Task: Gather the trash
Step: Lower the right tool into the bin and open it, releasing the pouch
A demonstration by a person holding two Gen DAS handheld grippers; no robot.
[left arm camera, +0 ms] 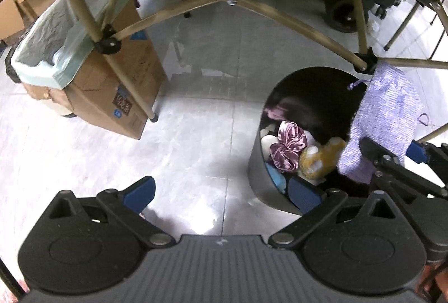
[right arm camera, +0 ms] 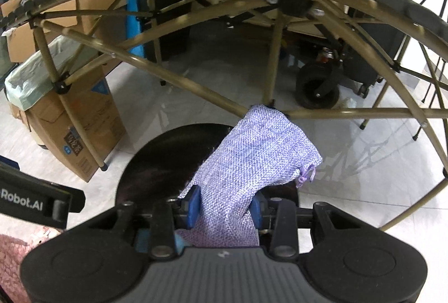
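Low in the left wrist view, the left gripper (left arm camera: 221, 191) stands wide apart with nothing between its fingers, one blue pad over bare floor, the other at the near rim of the bin (left arm camera: 308, 95). That black bin sits right of centre, holding a pink scrunchie (left arm camera: 288, 146) and a yellow plush (left arm camera: 322, 160). At the right edge, the right gripper (left arm camera: 392, 149) carries a lilac pouch (left arm camera: 389, 115) that hangs over the bin's far right rim.

Bottom centre of the right wrist view, the right gripper (right arm camera: 225, 207) is clamped on the pouch (right arm camera: 260, 151), both blue pads pressing its lower end. Its long axis runs up and slightly right from the fingers, drawstring (right arm camera: 306, 175) on the right. The bin (right arm camera: 156, 160) opens directly beneath and left of it, so letting go should drop it in; the right hand is the nearer one.
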